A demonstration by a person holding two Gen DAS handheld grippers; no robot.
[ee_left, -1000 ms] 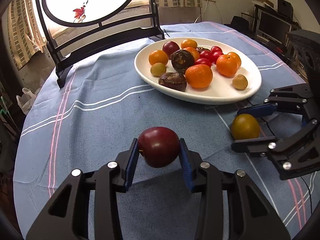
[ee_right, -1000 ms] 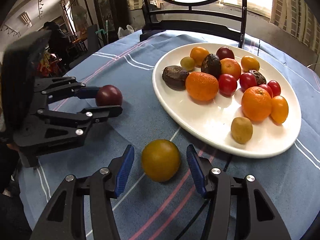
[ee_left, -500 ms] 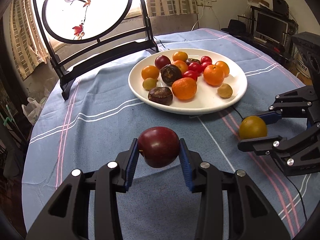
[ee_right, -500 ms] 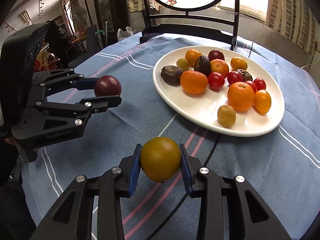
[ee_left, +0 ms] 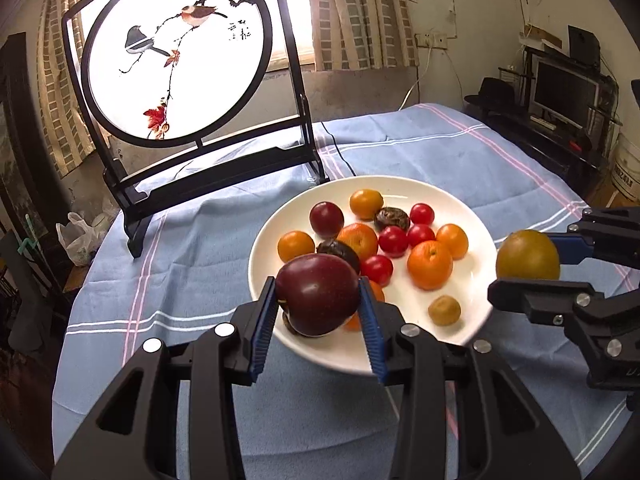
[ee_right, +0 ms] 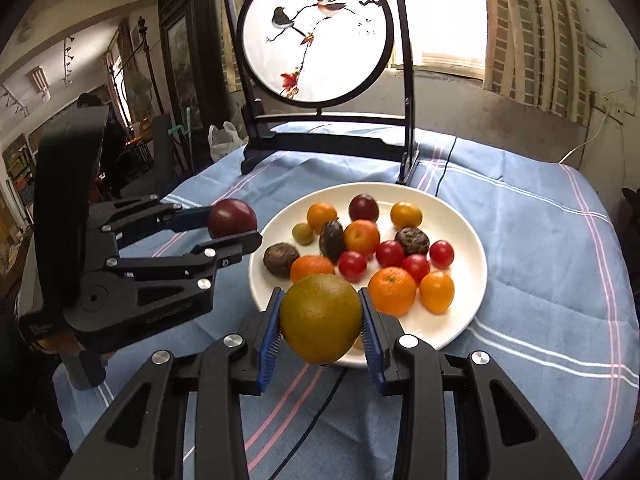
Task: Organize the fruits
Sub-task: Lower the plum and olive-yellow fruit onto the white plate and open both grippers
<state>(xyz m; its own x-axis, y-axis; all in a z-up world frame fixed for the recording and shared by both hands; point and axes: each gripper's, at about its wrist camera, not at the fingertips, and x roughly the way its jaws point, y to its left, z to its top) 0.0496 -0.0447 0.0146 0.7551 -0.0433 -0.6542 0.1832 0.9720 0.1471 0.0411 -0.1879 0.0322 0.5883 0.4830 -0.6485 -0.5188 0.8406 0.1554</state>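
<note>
Nearest the left camera, the left tool (ee_left: 318,302) is clamped on a dark red plum (ee_left: 318,294), blue pads pressed to both its sides, holding it in the air over the near rim of the plate (ee_left: 476,216). The right tool (ee_right: 320,318) grips a yellow-green fruit (ee_right: 320,318) the same way, narrowly open and full, also above the plate's near edge. Beyond them the white plate sits on the blue-clothed worktop (ee_left: 192,248) and already carries most of the fruit: oranges (ee_left: 430,265), cherry tomatoes (ee_left: 393,241), another plum, small yellow-green ones and a few dark wrinkled pieces. No loose fruit shows on the cloth, so the job looks nearly done; what seems left is setting these two down in free spots, likely the bare right side. Behind the plate stands a round painted screen (ee_left: 176,56).
</note>
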